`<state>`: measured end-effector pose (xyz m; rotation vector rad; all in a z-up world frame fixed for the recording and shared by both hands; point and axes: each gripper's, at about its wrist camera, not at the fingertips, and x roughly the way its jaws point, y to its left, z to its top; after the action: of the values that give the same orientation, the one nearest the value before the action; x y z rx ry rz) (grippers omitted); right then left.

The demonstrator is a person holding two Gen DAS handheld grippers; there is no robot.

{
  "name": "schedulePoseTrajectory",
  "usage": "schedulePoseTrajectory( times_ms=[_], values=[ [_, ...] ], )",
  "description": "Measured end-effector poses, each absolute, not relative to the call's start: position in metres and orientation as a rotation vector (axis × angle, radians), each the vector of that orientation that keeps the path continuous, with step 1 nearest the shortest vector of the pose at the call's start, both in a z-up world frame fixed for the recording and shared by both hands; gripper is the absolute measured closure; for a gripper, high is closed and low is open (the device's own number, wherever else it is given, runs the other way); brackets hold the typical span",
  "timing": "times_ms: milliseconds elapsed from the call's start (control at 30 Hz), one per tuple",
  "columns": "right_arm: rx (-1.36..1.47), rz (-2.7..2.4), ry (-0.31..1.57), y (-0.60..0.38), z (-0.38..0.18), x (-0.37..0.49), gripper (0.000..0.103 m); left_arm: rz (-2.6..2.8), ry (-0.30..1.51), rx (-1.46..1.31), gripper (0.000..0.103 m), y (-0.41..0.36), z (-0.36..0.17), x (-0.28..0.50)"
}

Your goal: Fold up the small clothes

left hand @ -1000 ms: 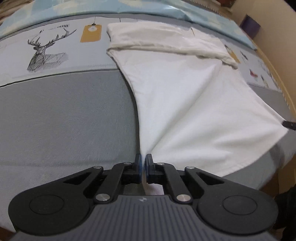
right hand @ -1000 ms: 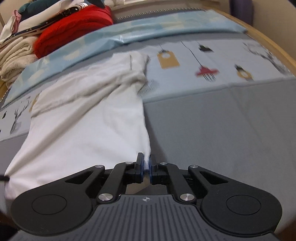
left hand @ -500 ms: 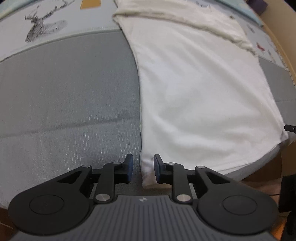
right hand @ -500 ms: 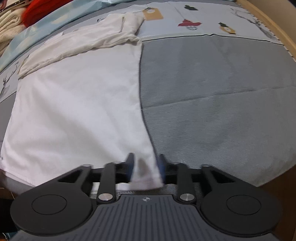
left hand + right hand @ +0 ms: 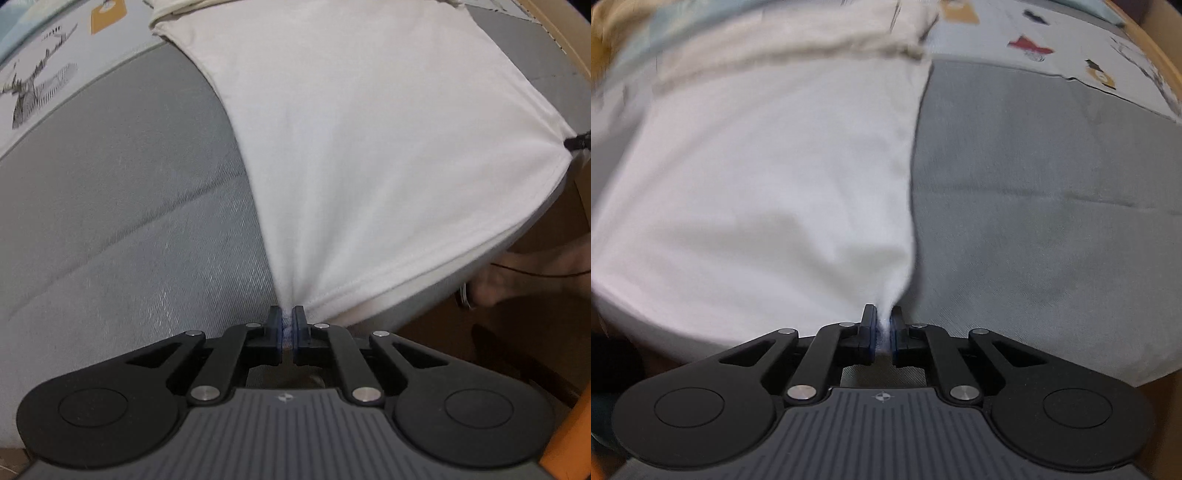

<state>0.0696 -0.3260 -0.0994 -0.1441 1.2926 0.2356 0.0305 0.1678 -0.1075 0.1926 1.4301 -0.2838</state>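
A home bedroom is showing here: a grey bedspread (image 5: 110, 192) is filling the frame, with its deer print (image 5: 33, 88) sitting at the upper left

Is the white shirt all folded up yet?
Not yet. The white shirt lies mostly spread on the bed, only its far end folded over. The left gripper and right gripper each pinch a near corner.

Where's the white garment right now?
The white garment lies spread on the grey bedcover, its near corners pinched by the left gripper and right gripper.
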Motion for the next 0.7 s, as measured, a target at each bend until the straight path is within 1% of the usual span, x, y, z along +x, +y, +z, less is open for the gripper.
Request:
schedulePoseTrajectory(
  times_ms=[100, 200, 233, 267, 300, 333, 400, 433, 533, 567, 600, 700],
  values=[
    [-0.205, 0.246, 1.349, -0.326, -0.11, 0.067, 0.096, -0.353, 1.414, 0.183, 0.097, 0.167, -0.098, 0.028],
    [-0.186, 0.189, 1.335, -0.335, -0.105, 0.072, 0.095, -0.378, 1.342, 0.15, 0.093, 0.166, -0.079, 0.033],
    [-0.176, 0.157, 1.307, -0.337, -0.1, 0.075, 0.092, -0.359, 1.308, 0.137, 0.093, 0.167, -0.071, 0.037],
    [-0.161, 0.119, 1.244, -0.34, -0.091, 0.079, 0.089, -0.337, 1.263, 0.113, 0.089, 0.168, -0.062, 0.042],
    [-0.145, 0.089, 1.165, -0.343, -0.08, 0.082, 0.085, -0.315, 1.219, 0.086, 0.083, 0.17, -0.052, 0.047],
    [-0.123, 0.065, 1.083, -0.345, -0.069, 0.084, 0.08, -0.29, 1.171, 0.062, 0.08, 0.168, -0.042, 0.052],
    [-0.037, 0.032, 0.936, -0.35, -0.051, 0.089, 0.075, -0.223, 1.065, 0.037, 0.065, 0.164, -0.024, 0.064],
    [0.018, 0.028, 0.899, -0.351, -0.047, 0.093, 0.074, -0.195, 1.018, 0.035, 0.062, 0.163, -0.014, 0.072],
    [0.12, 0.033, 0.884, -0.347, -0.046, 0.11, 0.074, -0.117, 0.837, 0.064, 0.047, 0.14, 0.013, 0.086],
    [0.135, 0.039, 0.874, -0.342, -0.046, 0.116, 0.074, -0.107, 0.779, 0.094, 0.037, 0.127, 0.019, 0.092],
    [0.14, 0.044, 0.862, -0.337, -0.044, 0.122, 0.074, -0.113, 0.742, 0.126, 0.032, 0.111, 0.023, 0.102],
    [0.14, 0.058, 0.81, -0.318, -0.041, 0.135, 0.074, -0.161, 0.688, 0.243, 0.032, 0.059, 0.023, 0.146]
  ],
)
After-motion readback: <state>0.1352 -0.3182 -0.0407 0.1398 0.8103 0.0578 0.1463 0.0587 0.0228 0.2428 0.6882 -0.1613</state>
